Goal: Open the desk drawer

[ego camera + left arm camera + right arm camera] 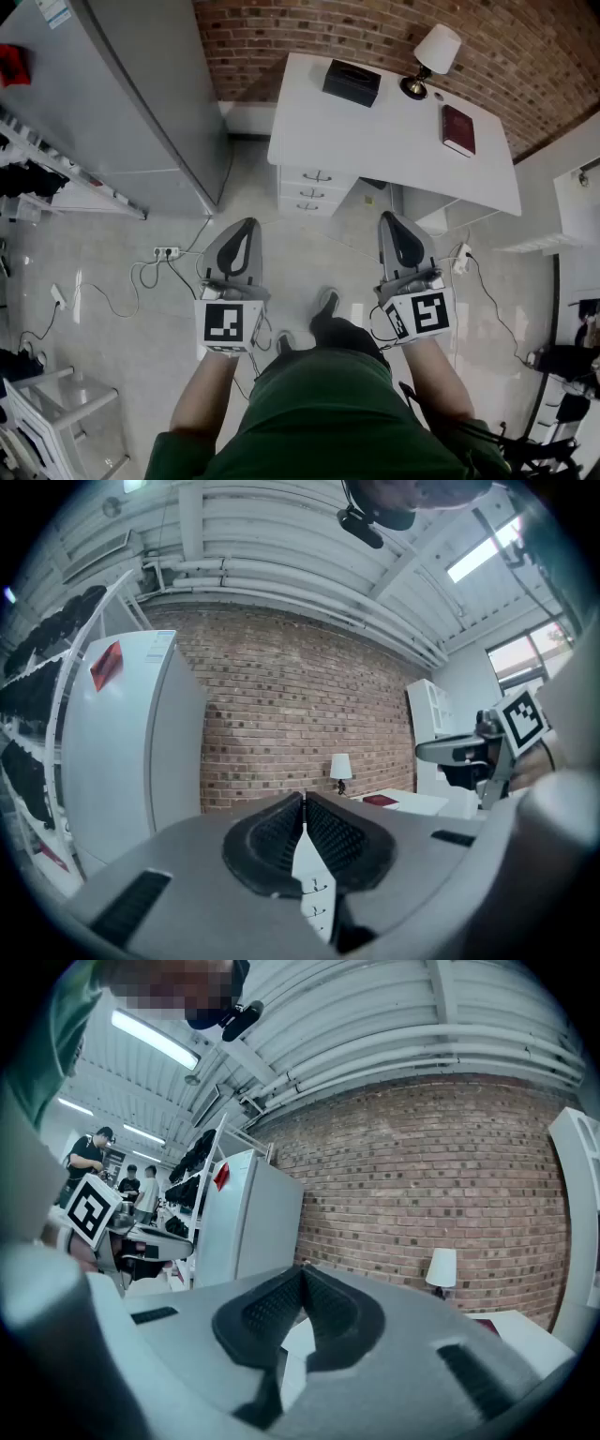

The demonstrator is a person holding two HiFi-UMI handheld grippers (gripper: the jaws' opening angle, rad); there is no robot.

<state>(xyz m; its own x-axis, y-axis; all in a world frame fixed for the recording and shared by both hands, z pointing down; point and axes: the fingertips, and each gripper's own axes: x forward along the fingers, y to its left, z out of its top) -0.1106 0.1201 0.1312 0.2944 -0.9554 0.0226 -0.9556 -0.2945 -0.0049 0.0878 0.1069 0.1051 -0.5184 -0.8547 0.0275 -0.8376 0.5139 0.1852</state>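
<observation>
In the head view we see the left gripper (247,225) held level over the floor (112,281), its jaws pressed together with nothing between them. Its own view confirms this, the ribbed pads (273,836) meeting at the tip. Left of these jaws that view shows a white fridge (131,752). Through the slit under the pads it alone gives us the fronts and handles of the drawers (315,892), straight ahead of the left jaws and well apart from them.

The head view places the three drawers (314,191), all closed, ahead of and between the two pairs of jaws, under the left end of the white counter (375,141). Only from above do we see the black box (352,82) on the counter. The lamp (434,54) and red book (458,129) show in the left gripper view too.

The right gripper (389,217) likewise has its jaws fully closed and empty. Its view alone shows people (91,1159) far off to the left of its jaws.
</observation>
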